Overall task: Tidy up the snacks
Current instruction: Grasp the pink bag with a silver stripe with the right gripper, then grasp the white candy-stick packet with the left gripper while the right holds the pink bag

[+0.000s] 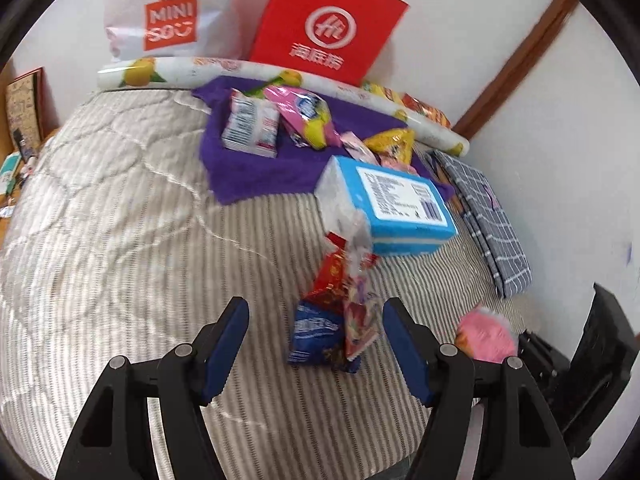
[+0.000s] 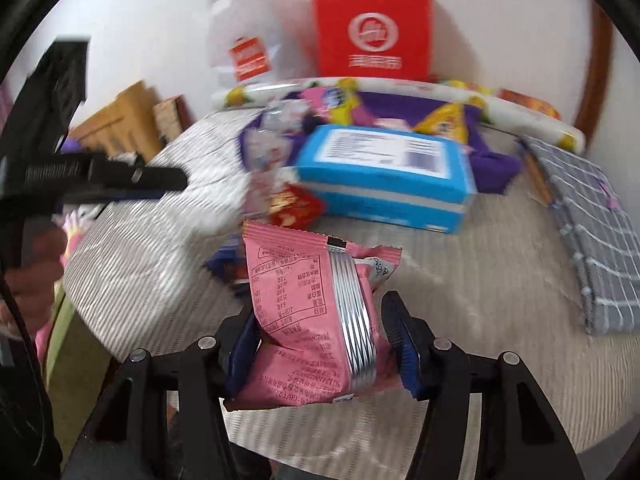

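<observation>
Our right gripper (image 2: 320, 344) holds the pink snack packet (image 2: 308, 304) tight. Our left gripper (image 1: 316, 344) is wide open (small snacks (image 1: 332, 320) lie between its jaws). The striped bed cover (image 1: 120, 240) has free room on the left.

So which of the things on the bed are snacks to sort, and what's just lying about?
For the job:
pink snack packet between the right gripper fingers
small packets ahead of the open left gripper
snack pile on the purple cloth

Lying about:
blue tissue pack
checked notebook
red bag
white bag
</observation>
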The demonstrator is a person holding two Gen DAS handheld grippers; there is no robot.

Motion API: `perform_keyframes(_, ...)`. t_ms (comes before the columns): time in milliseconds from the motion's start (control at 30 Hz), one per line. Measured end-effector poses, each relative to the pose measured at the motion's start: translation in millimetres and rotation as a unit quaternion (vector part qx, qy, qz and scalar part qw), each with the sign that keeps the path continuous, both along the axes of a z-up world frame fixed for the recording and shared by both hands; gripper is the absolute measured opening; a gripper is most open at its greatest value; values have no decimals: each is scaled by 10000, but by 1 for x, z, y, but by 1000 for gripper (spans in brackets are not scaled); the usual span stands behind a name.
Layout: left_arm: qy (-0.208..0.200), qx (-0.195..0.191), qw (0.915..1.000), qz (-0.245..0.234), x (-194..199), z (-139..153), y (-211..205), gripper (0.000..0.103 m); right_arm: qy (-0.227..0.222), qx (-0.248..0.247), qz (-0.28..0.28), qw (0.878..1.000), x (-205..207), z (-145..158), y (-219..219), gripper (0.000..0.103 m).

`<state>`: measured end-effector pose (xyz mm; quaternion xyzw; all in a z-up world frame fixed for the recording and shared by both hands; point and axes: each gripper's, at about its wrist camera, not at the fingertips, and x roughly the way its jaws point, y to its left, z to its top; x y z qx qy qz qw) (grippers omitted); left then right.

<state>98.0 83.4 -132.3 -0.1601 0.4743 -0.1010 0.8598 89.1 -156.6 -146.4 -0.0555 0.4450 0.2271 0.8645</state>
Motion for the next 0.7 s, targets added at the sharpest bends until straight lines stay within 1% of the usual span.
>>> perform_keyframes(200, 31, 7, 9997, -241, 8, -9, -25, 66, 42, 88, -467, 9989, 9, -4, -33, 59)
perform_keyframes(400, 79, 14, 9994, -348, 14, -16, -41, 65, 85, 151, -610, 9980, 13, -10, -47, 59)
perform_keyframes(467, 105, 37, 9993, -365, 16, -18, -46, 61, 100, 165, -617, 9979, 13, -12, -51, 59)
perform_keyframes(533, 132, 47, 9991, -395, 19, -20, -50, 59, 120, 183, -633, 9978, 14, -14, -54, 59)
perform_keyframes(567, 148, 49, 9991, -404, 20, -22, -51, 55, 130, 193, -639, 9977, 15, -15, -55, 58)
perform_keyframes(700, 203, 56, 9989, -408, 24, -25, -55, 50, 137, 231, -661, 9974, 16, -16, -58, 59)
